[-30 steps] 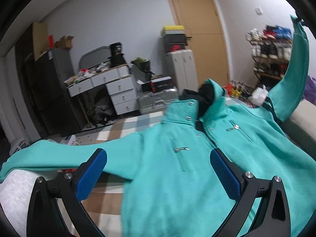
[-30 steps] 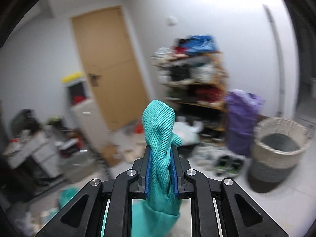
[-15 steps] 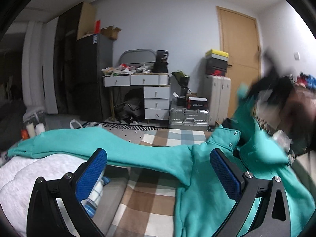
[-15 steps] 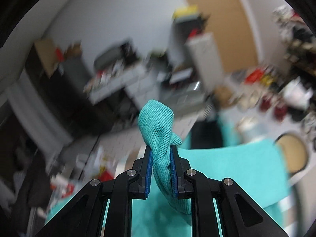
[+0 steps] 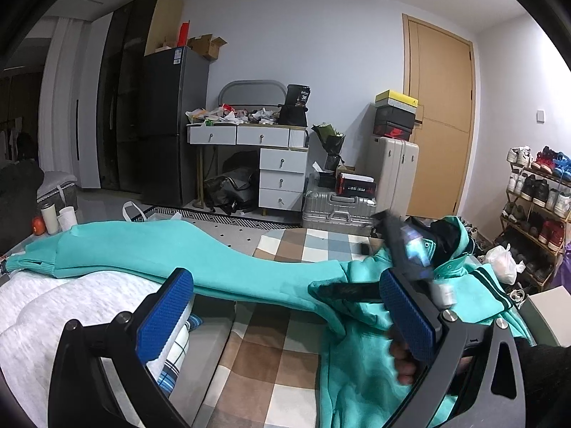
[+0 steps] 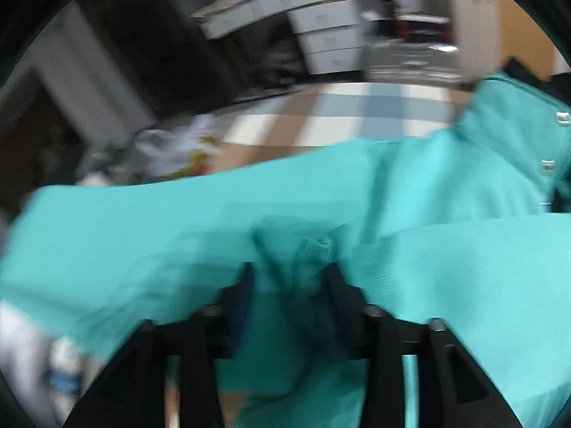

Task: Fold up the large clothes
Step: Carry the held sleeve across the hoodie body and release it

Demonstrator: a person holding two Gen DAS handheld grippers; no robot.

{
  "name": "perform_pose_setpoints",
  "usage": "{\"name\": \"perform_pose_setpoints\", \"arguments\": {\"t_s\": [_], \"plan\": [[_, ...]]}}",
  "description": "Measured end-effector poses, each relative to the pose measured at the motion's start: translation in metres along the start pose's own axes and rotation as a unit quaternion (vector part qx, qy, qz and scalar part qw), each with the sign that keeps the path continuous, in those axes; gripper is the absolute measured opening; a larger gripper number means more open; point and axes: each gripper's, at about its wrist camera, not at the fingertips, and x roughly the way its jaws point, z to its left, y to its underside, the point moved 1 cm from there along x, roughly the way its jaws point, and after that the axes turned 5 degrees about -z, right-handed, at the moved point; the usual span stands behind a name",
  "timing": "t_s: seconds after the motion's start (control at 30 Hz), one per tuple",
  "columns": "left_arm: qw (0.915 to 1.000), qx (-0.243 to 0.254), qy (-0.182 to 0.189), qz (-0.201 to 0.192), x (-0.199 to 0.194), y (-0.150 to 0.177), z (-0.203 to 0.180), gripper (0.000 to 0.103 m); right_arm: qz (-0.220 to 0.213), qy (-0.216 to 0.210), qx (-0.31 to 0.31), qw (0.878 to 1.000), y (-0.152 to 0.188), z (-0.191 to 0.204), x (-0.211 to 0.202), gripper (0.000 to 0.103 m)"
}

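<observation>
So the right claw (image 6: pixel 291 278) has just been opening, and the ribbed cuff (image 6: pixel 314 249) it was pinching a second ago now sits loose between the jaws instead of being squeezed. A second back that sleeve was hoisted high in the air; now it's down across the chest of the teal jacket (image 5: pixel 360 349), lower middle of the right wrist view. I'd read that as the first sleeve fold being dropped in place, though the blur makes it hard to say if the cuff is fully clear of the pads.

The jacket lies on the checked bedspread (image 5: pixel 271 356), body at lower right of the left wrist view, its other sleeve (image 5: pixel 178 260) stretched flat out to the left onto a white quilt (image 5: pixel 53 303).

The left claw (image 5: pixel 285 317) hangs wide open with nothing in it, angled slightly down, framing that outstretched sleeve. It has swung leftwards since a second ago, so that sleeve looks like the next grab. At lower right of that view the person's fingers (image 5: pixel 401 363) wrap the right gripper's handle, low over the jacket.
</observation>
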Motion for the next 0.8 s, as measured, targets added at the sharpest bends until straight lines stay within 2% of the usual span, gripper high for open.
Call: {"name": "perform_pose_setpoints", "arguments": {"t_s": [0.07, 0.1, 0.13, 0.17, 0.2, 0.27, 0.3, 0.33, 0.43, 0.47, 0.5, 0.53, 0.6, 0.67, 0.7, 0.8], "plan": [[1.0, 0.0, 0.0, -0.002, -0.004, 0.002, 0.003, 0.102, -0.014, -0.029, -0.004, 0.999, -0.004, 0.002, -0.025, 0.053], [1.0, 0.002, -0.002, -0.002, -0.005, 0.002, 0.004, 0.102, -0.032, -0.029, -0.006, 0.999, -0.004, -0.005, -0.043, 0.058], [1.0, 0.003, -0.005, -0.002, -0.007, 0.003, 0.005, 0.102, -0.055, -0.005, -0.008, 0.998, -0.005, -0.022, -0.066, 0.064], [1.0, 0.005, -0.006, 0.0, -0.007, 0.003, 0.005, 0.102, -0.068, 0.025, -0.008, 0.997, -0.007, -0.033, -0.078, 0.076], [0.9999, 0.007, -0.007, 0.003, -0.007, 0.004, 0.004, 0.102, -0.083, 0.089, -0.002, 0.993, -0.006, -0.058, -0.096, 0.079], [0.9999, 0.01, -0.011, 0.005, -0.007, 0.004, 0.002, 0.102, -0.08, 0.193, 0.011, 0.978, -0.004, -0.097, -0.114, 0.079], [0.9998, 0.013, -0.013, 0.006, -0.006, 0.004, 0.0, 0.102, -0.069, 0.245, 0.023, 0.967, 0.0, -0.122, -0.12, 0.079], [0.9997, 0.016, -0.015, 0.006, -0.006, 0.004, -0.002, 0.102, -0.048, 0.306, 0.027, 0.95, 0.009, -0.151, -0.125, 0.079], [0.9994, 0.026, -0.019, 0.014, -0.005, 0.006, -0.006, 0.102, 0.017, 0.411, 0.017, 0.911, 0.038, -0.198, -0.122, 0.078], [0.9993, 0.028, -0.019, 0.019, -0.004, 0.007, -0.007, 0.102, 0.036, 0.415, 0.019, 0.909, 0.048, -0.208, -0.12, 0.078], [0.999, 0.031, -0.021, 0.027, -0.001, 0.008, -0.007, 0.102, 0.021, 0.396, 0.026, 0.918, 0.059, -0.212, -0.124, 0.078], [0.9987, 0.031, -0.02, 0.035, 0.002, 0.009, -0.007, 0.102, 0.01, 0.388, 0.032, 0.921, 0.063, -0.211, -0.13, 0.078], [0.998, 0.027, -0.018, 0.054, 0.008, 0.011, -0.004, 0.102, 0.022, 0.372, 0.044, 0.927, 0.065, -0.206, -0.133, 0.077], [0.9975, 0.017, -0.019, 0.066, 0.011, 0.012, 0.003, 0.102, -0.012, 0.31, 0.039, 0.95, 0.073, -0.175, -0.157, 0.071], [0.997, 0.011, -0.024, 0.072, 0.012, 0.012, 0.008, 0.102, -0.033, 0.286, 0.035, 0.957, 0.074, -0.157, -0.168, 0.071], [0.9965, -0.017, -0.026, 0.077, 0.009, 0.009, 0.026, 0.102, -0.097, 0.234, 0.029, 0.967, 0.079, -0.113, -0.211, 0.072]]}}
